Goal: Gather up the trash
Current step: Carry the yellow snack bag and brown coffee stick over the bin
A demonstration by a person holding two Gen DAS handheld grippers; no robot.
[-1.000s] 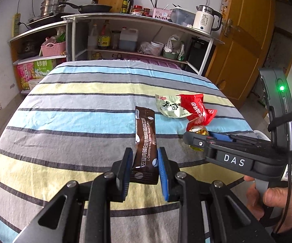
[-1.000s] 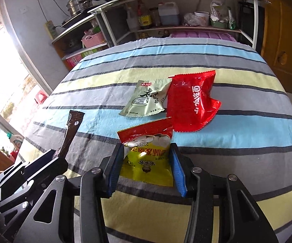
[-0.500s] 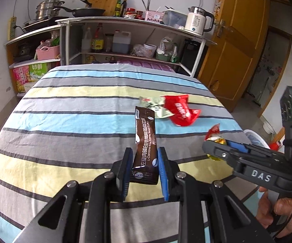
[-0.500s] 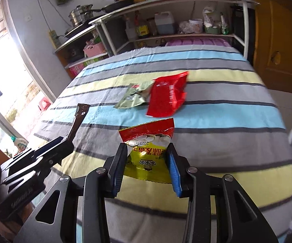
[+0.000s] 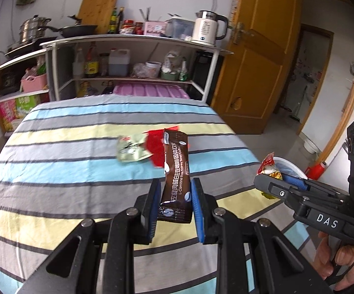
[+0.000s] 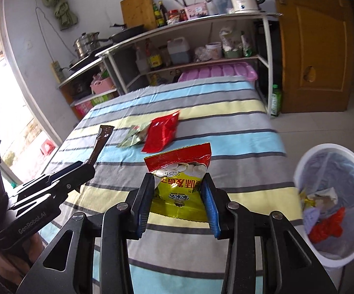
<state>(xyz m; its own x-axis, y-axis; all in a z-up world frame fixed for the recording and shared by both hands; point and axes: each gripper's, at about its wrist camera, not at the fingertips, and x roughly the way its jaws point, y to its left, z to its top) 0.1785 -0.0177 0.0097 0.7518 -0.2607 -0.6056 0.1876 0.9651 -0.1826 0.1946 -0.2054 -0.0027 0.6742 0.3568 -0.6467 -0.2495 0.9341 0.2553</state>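
Observation:
My left gripper [image 5: 174, 203] is shut on a long brown coffee sachet [image 5: 177, 169] and holds it upright above the striped table [image 5: 54, 171]. My right gripper [image 6: 178, 196] is shut on a yellow and red snack packet [image 6: 179, 174], raised above the table's right edge. A green wrapper [image 5: 131, 148] and a red wrapper [image 5: 156, 147] lie side by side mid-table; they also show in the right wrist view, green [image 6: 131, 138] and red [image 6: 162, 133]. A white trash bin [image 6: 334, 203] with a liner and some trash stands on the floor right of the table.
A metal shelf rack [image 5: 132, 56] with bottles, pots and a kettle [image 5: 207, 28] stands behind the table. A wooden door [image 5: 258, 56] is at the right. A purple ribbed lid [image 6: 216, 72] sits at the table's far edge.
Both grippers have lifted their packets off the table and swung right toward the table's edge. The trash bin has come into the right wrist view.

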